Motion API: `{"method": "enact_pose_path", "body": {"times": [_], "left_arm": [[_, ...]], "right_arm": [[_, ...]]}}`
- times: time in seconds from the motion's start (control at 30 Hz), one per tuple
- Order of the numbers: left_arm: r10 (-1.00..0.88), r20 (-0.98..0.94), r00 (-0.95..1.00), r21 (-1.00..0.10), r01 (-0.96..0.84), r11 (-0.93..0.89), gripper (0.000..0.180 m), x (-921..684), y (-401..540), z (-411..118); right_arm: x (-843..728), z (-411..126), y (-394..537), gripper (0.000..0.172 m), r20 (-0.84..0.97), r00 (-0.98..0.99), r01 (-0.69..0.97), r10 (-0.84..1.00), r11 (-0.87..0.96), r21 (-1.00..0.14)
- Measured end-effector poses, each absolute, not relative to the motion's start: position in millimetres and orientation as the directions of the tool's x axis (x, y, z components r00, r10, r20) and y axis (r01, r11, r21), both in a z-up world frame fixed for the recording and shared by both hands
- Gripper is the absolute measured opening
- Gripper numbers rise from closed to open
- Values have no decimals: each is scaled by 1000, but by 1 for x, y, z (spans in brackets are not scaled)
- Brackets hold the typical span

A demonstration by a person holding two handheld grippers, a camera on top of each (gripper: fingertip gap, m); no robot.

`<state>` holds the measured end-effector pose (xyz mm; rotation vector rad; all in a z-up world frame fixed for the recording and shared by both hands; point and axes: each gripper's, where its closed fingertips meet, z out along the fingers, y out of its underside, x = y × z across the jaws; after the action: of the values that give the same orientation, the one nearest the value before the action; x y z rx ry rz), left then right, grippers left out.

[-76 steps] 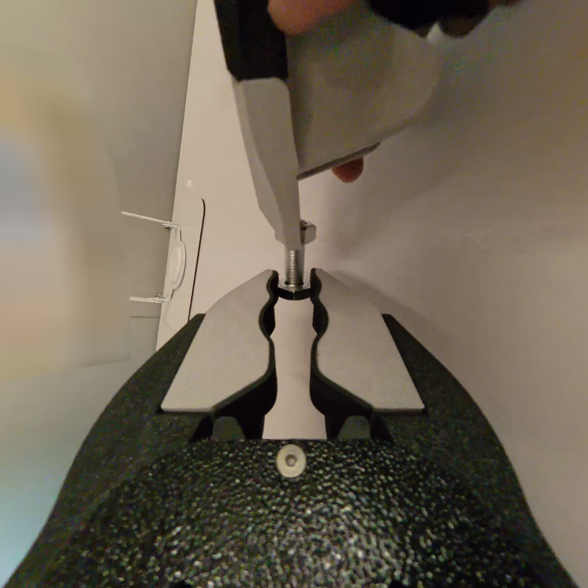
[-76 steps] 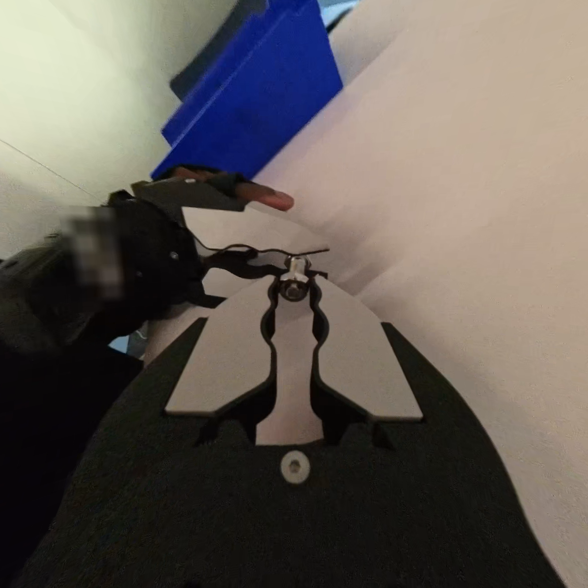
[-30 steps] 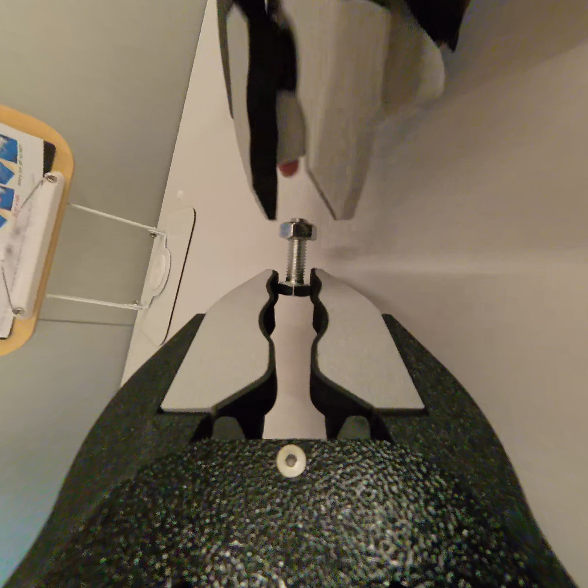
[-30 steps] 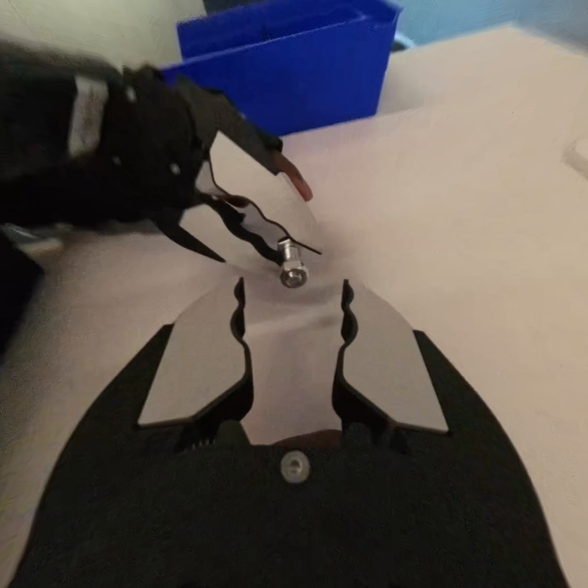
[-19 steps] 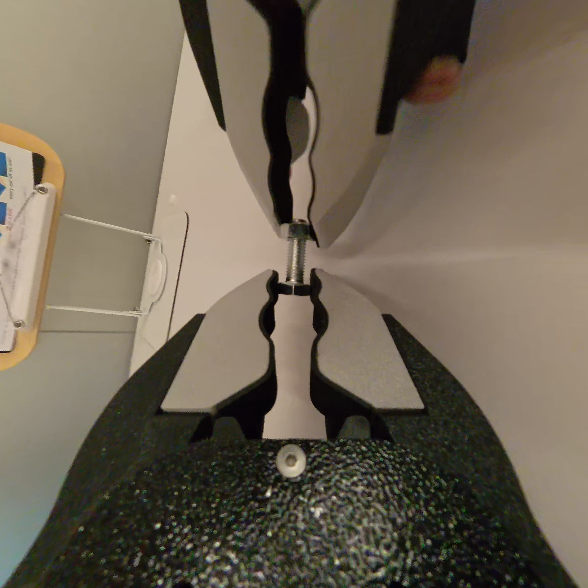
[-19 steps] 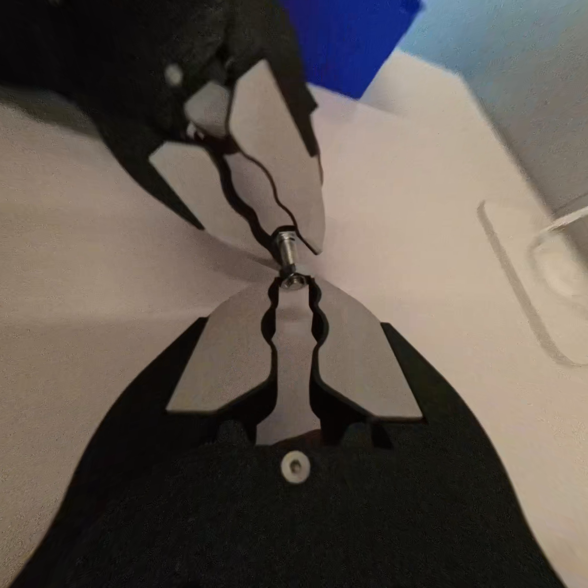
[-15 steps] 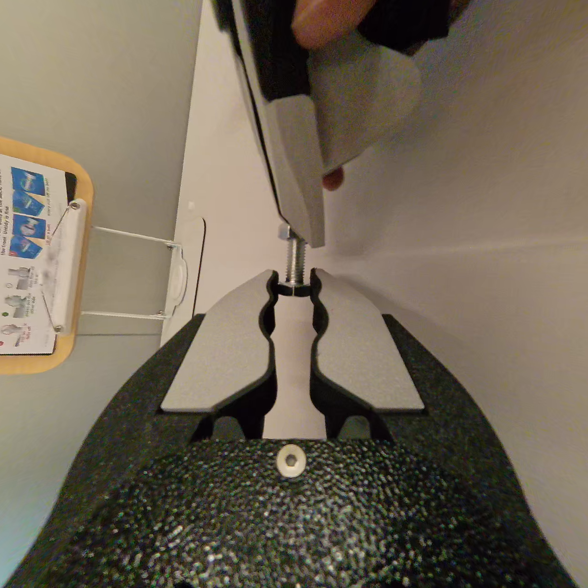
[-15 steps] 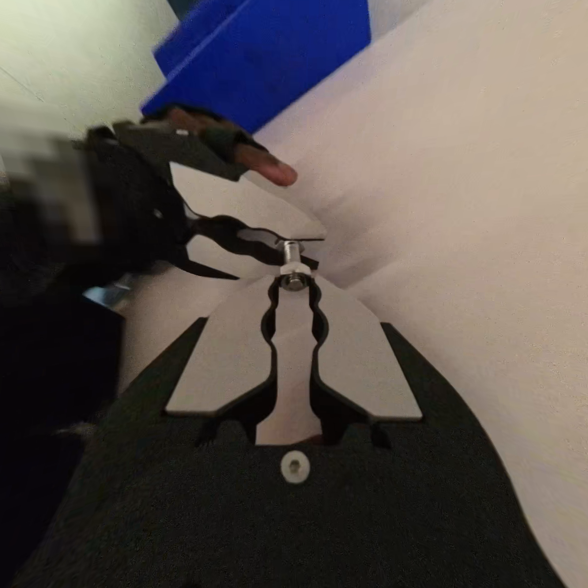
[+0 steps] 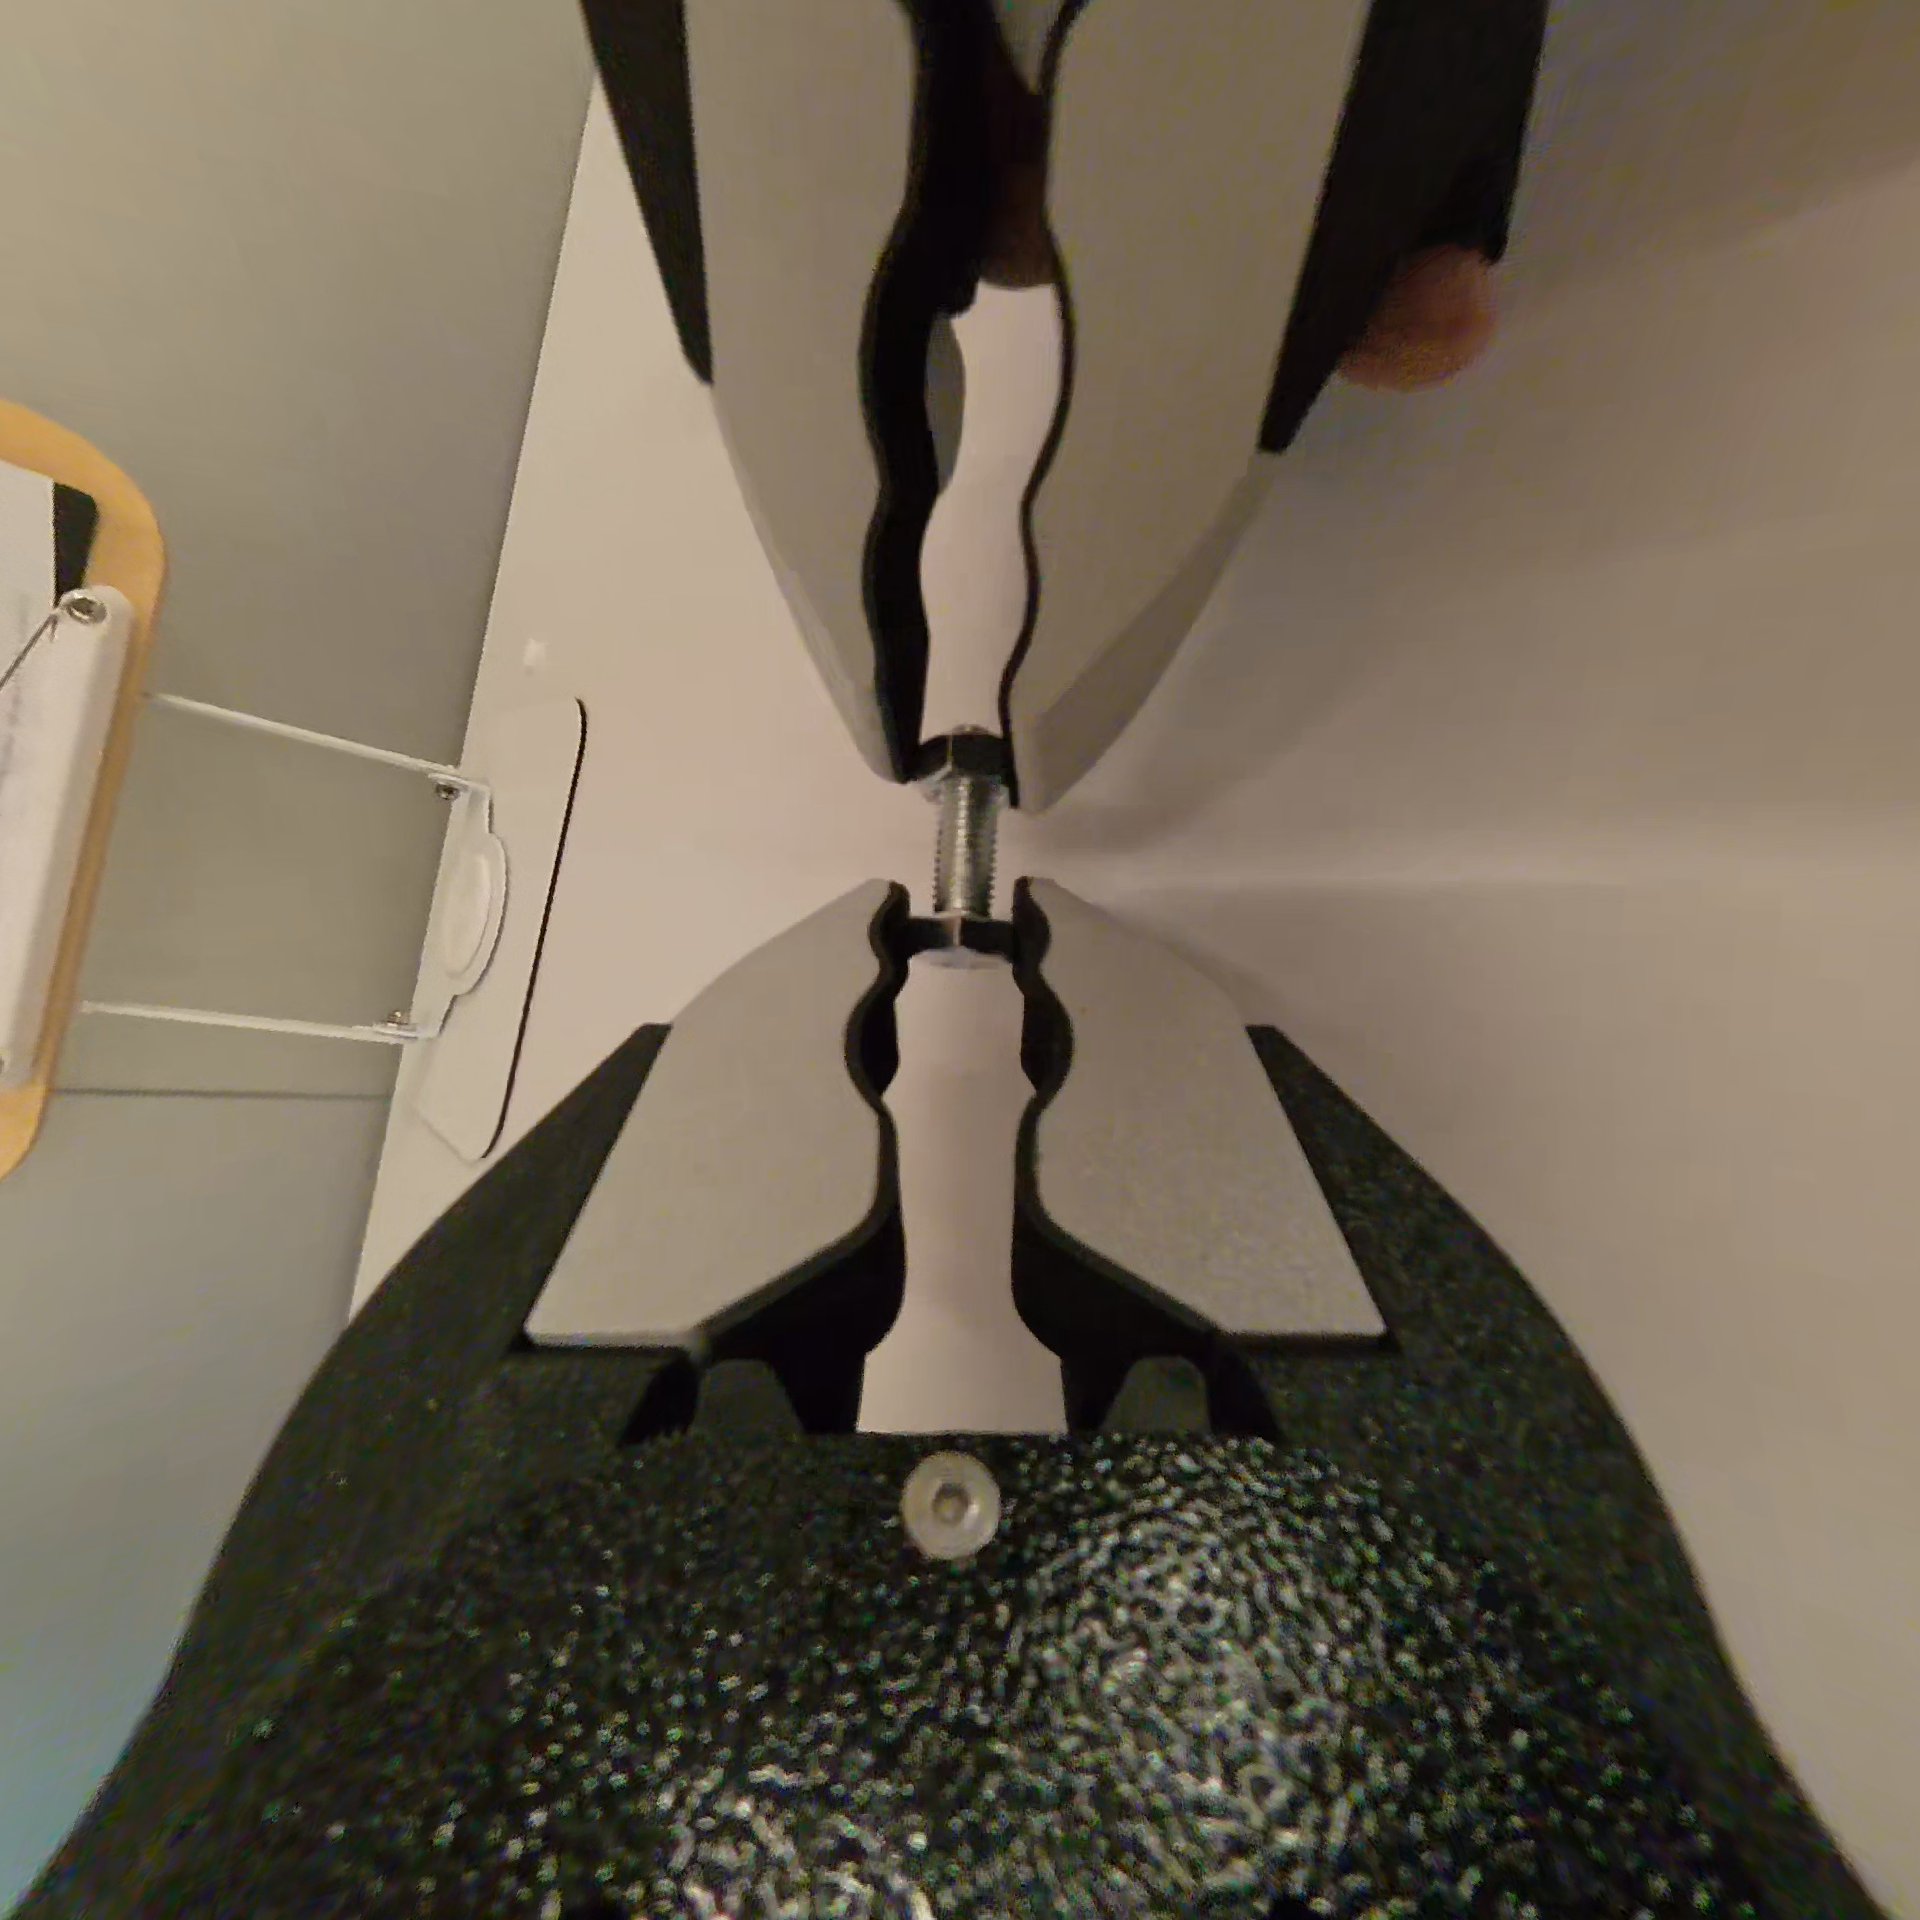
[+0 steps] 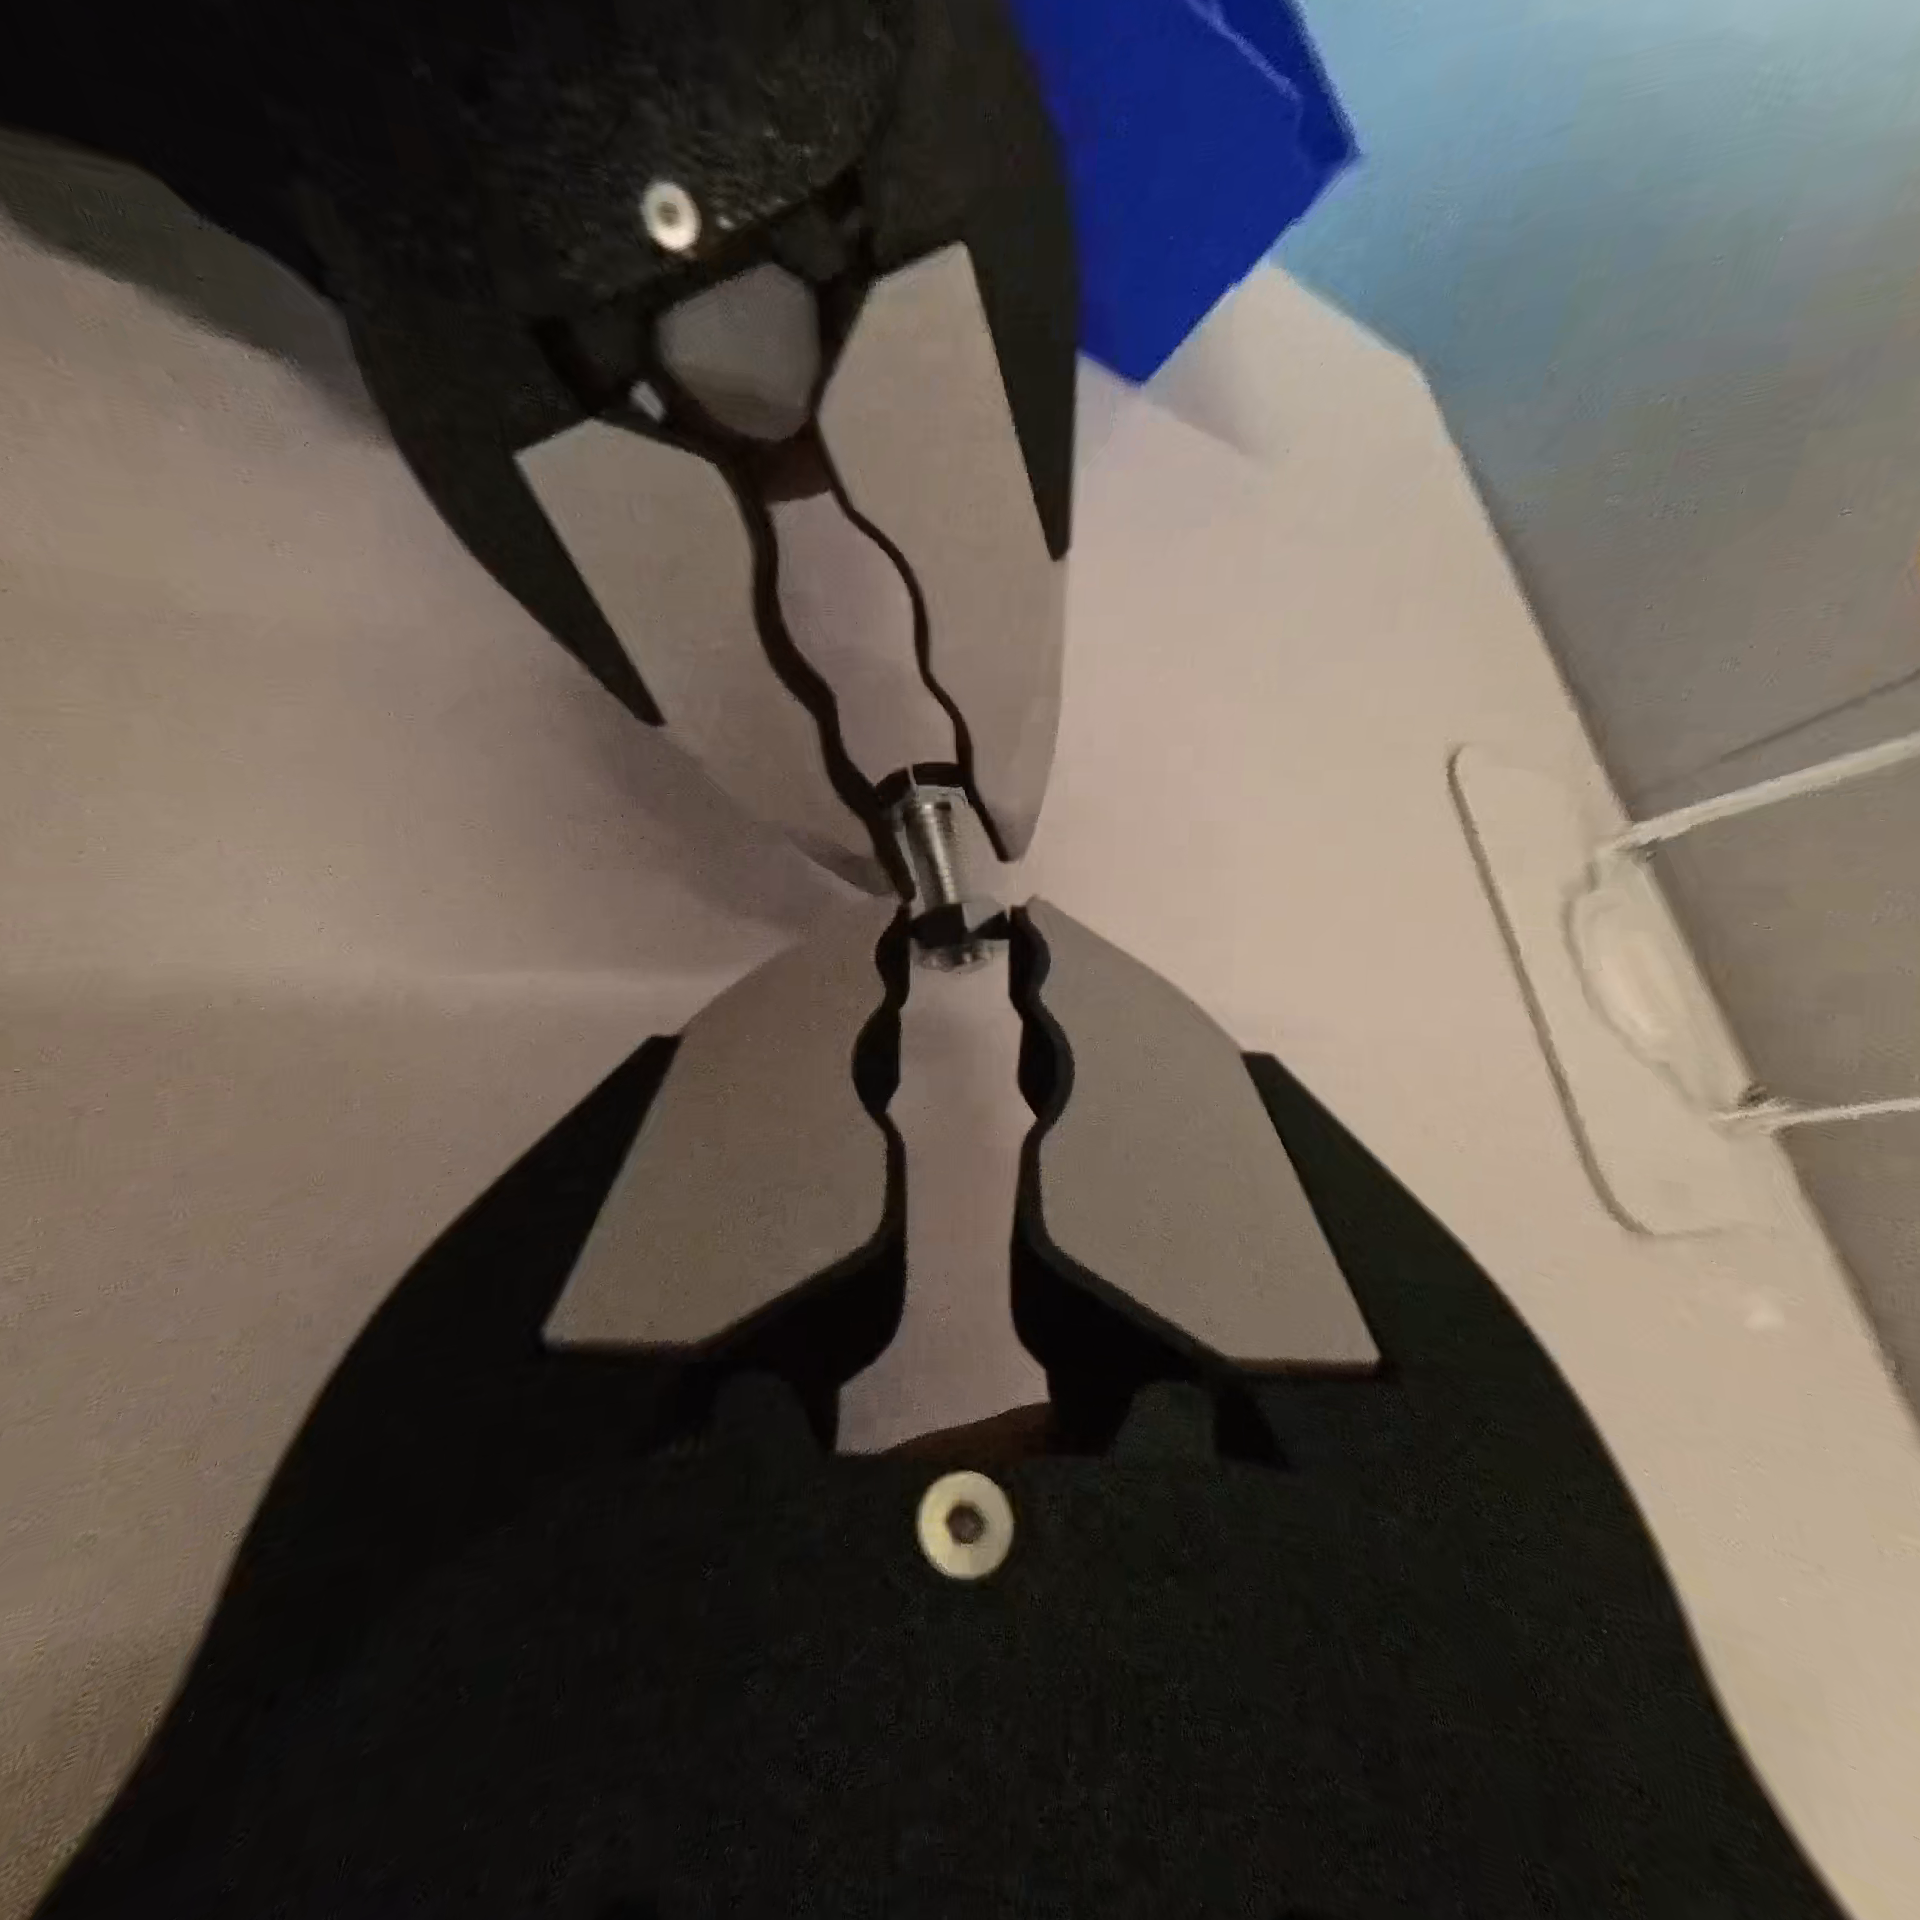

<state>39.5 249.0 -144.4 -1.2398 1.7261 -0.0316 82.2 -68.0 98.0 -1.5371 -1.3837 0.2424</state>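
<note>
One bolt [image 9: 964, 844], one nut [image 10: 948, 928]. Left gripper [image 9: 958, 928] jaws clamp the bolt head; right gripper [image 10: 954, 930], at 12 o'clock, clamps the nut. One blue bin [image 10: 1174, 177] on the desk [image 9: 1507, 727].

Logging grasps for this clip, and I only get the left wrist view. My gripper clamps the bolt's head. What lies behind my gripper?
Observer: A blue bin stands on the white table behind the left gripper.
Operator: Can you see the bolt's far tip?
Observer: Yes, the threaded end pokes through the nut held in the right gripper.
Operator: Is the bolt in line with the right fingers?
Observer: No, the bolt leans up and left from them.
</note>
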Motion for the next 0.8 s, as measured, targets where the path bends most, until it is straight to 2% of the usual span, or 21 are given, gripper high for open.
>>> {"method": "enact_pose_path", "body": {"times": [0.07,0.13,0.17,0.23,0.27,0.33,0.4,0.47,0.6,0.63,0.67,0.73,0.8], "left_arm": [[-722,-692,-16,-504,-705,499,18,42,247,-144],[-684,-728,-37,-460,-714,528,18,42,247,-144],[-678,-734,-31,-462,-709,532,18,43,247,-142],[-706,-708,7,-517,-686,512,18,45,246,-135],[-717,-697,23,-537,-678,501,18,44,246,-133],[-740,-672,43,-565,-675,474,18,42,249,-132],[-763,-644,56,-592,-668,451,18,40,250,-133],[-791,-609,65,-627,-650,429,18,40,249,-132],[-825,-562,52,-667,-619,415,18,42,243,-131],[-830,-556,39,-670,-612,420,18,43,241,-132],[-828,-560,33,-668,-608,428,18,44,240,-132],[-809,-588,19,-638,-625,449,18,43,242,-134],[-772,-636,2,-592,-642,487,18,42,243,-136]], "right_arm": [[83,95,-67,17,167,443,529,881,-107,-842],[83,98,-69,16,-283,516,294,809,-477,-828],[84,102,-69,17,-430,492,202,757,-579,-790],[85,110,-70,17,-537,410,123,737,-628,-768],[85,114,-71,18,-535,378,121,755,-613,-781],[86,120,-73,35,-439,348,158,828,-514,-843],[89,120,-70,45,-217,374,242,902,-321,-916],[91,119,-71,52,26,363,340,932,-107,-934],[86,117,-77,44,313,308,447,898,154,-881],[85,115,-76,32,359,310,469,881,186,-863],[84,113,-77,20,381,301,488,874,202,-849],[82,109,-76,18,319,322,495,891,128,-859],[82,107,-77,17,26,384,416,923,-148,-897]]}}
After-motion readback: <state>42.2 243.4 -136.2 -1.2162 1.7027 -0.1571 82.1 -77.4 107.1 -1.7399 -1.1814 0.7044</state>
